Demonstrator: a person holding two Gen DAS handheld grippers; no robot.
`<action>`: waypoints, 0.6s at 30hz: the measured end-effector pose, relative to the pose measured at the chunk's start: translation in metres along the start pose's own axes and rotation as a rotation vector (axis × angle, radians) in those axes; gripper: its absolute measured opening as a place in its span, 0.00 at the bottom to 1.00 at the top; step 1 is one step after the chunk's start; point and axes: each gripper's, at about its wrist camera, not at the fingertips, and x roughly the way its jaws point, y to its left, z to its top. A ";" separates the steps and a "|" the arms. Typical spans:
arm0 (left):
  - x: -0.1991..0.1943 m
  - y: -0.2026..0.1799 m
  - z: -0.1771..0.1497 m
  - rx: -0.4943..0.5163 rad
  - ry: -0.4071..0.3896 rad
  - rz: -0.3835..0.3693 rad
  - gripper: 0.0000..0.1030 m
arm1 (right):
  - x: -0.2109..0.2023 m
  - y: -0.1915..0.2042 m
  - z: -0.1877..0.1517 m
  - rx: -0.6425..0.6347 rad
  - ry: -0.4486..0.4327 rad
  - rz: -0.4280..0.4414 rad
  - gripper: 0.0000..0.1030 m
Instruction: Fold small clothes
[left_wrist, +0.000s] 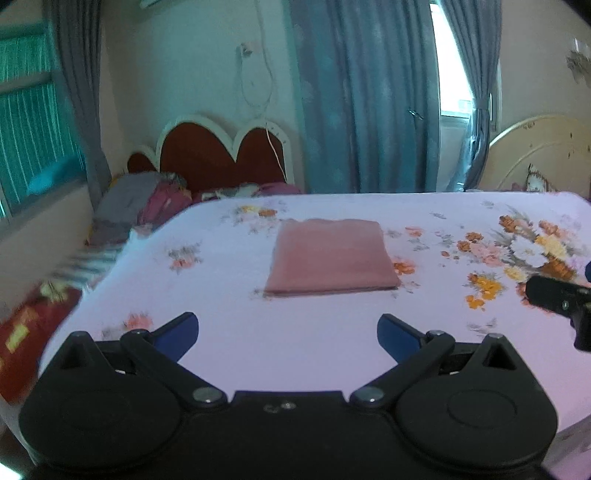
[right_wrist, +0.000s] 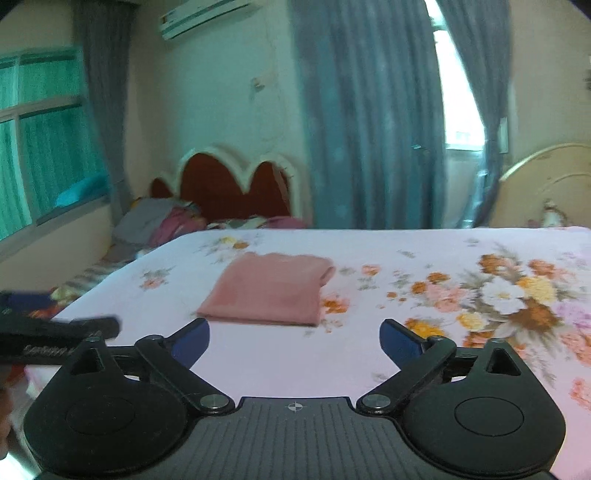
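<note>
A pink garment lies folded into a flat rectangle on the floral bedsheet; it also shows in the right wrist view. My left gripper is open and empty, held back from the garment's near edge. My right gripper is open and empty, also short of the garment, which lies ahead and to its left. Part of the right gripper's body shows at the right edge of the left wrist view. Part of the left gripper's body shows at the left edge of the right wrist view.
The bedsheet has a large flower print on the right. A second bed with a red headboard and piled clothes stands behind on the left. Blue curtains and a cream headboard are at the back.
</note>
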 end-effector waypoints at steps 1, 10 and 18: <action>-0.002 0.002 -0.001 -0.017 0.004 -0.002 1.00 | -0.004 0.002 0.002 0.006 -0.016 -0.023 1.00; -0.016 0.015 -0.003 -0.073 -0.002 -0.001 1.00 | -0.022 0.013 0.009 -0.021 -0.066 -0.058 1.00; -0.028 0.026 0.001 -0.110 -0.029 0.000 1.00 | -0.024 0.013 0.006 -0.058 -0.072 -0.071 1.00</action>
